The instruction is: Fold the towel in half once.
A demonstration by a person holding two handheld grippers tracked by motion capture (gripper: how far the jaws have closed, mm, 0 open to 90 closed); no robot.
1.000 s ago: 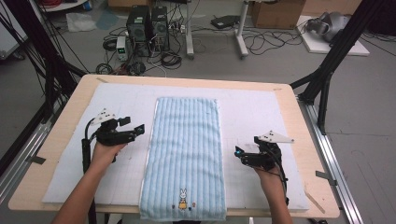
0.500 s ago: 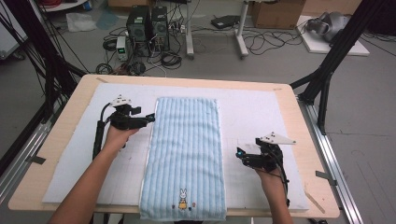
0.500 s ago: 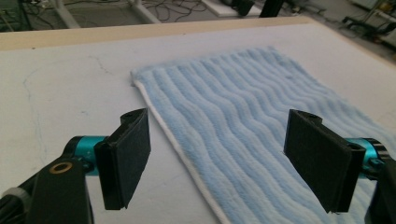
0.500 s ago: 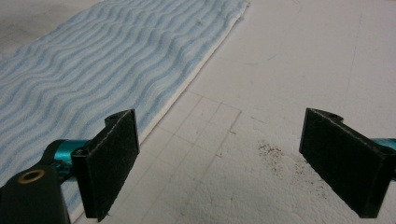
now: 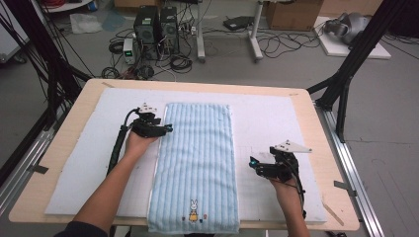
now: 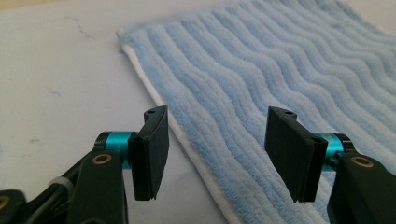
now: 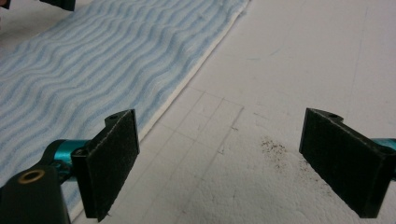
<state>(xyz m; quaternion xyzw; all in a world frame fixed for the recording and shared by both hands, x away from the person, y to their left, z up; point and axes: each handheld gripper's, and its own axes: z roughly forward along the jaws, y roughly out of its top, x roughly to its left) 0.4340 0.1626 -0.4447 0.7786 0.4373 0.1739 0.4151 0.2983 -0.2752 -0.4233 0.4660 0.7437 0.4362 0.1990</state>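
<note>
White padding (image 5: 89, 163) covers the table, and the blue striped towel (image 5: 197, 163) lies flat between both grippers: the left gripper (image 5: 169, 129), jaws just closing, straddles its edge without pinching, while the right gripper (image 5: 253, 163) gapes wide, holding nothing, just beside it.

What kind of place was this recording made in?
Most likely a lab or workshop set up for recording. A table with a white mat stands inside a black frame, and computer towers and loose cables sit on the bare floor behind it.
</note>
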